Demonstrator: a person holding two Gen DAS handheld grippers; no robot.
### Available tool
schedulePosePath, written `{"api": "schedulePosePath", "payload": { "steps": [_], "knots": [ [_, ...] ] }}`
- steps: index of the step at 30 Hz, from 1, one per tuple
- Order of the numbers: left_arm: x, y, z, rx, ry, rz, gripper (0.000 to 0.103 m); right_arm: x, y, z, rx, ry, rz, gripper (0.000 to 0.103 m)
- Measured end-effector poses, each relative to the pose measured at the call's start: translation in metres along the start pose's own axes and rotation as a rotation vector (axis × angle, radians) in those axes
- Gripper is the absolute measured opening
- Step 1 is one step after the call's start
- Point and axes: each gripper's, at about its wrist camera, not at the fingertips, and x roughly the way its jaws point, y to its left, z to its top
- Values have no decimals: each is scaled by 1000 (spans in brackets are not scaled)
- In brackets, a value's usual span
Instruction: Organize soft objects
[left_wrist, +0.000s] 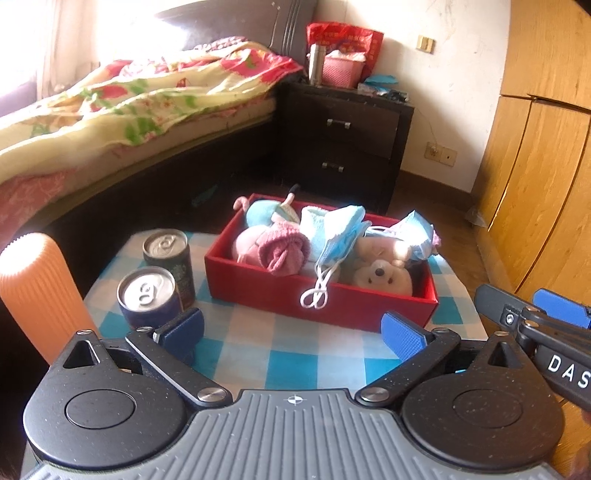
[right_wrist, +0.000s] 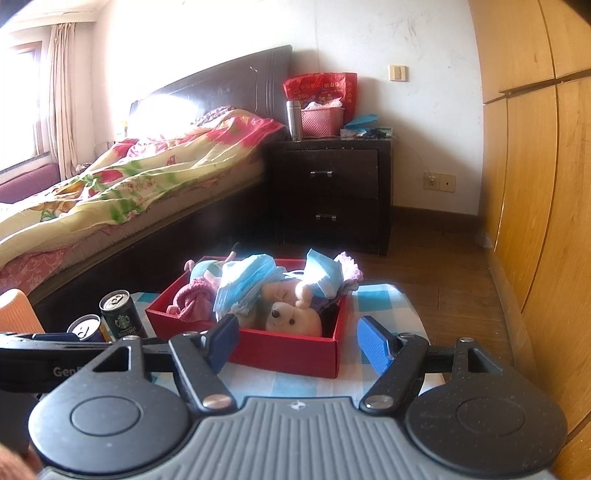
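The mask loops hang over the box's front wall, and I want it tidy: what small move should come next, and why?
Probably tuck them in. The red box already holds the soft toys and the blue mask, but the mask's white ear loops dangle outside its front wall. The left gripper stands open and empty just in front, so it could pinch the loops and lift them inside.

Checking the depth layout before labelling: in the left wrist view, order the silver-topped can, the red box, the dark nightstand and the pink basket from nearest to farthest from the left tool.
1. Silver-topped can, just ahead of the left tool, left side.
2. Red box, centre of the checked cloth.
3. Dark nightstand, on the floor behind the box.
4. Pink basket, on top of the nightstand by the wall.
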Motion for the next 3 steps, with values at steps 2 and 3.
{"api": "schedulePosePath", "payload": {
  "steps": [2, 3],
  "knots": [
    [-2, -1, 0, 15, -12, 2, 97, -1, -1, 1, 3, -5, -2, 50],
    [-1, -2, 0, 17, -12, 1, 97, -1, -1, 1, 7, -6, -3, 50]
  ]
}}
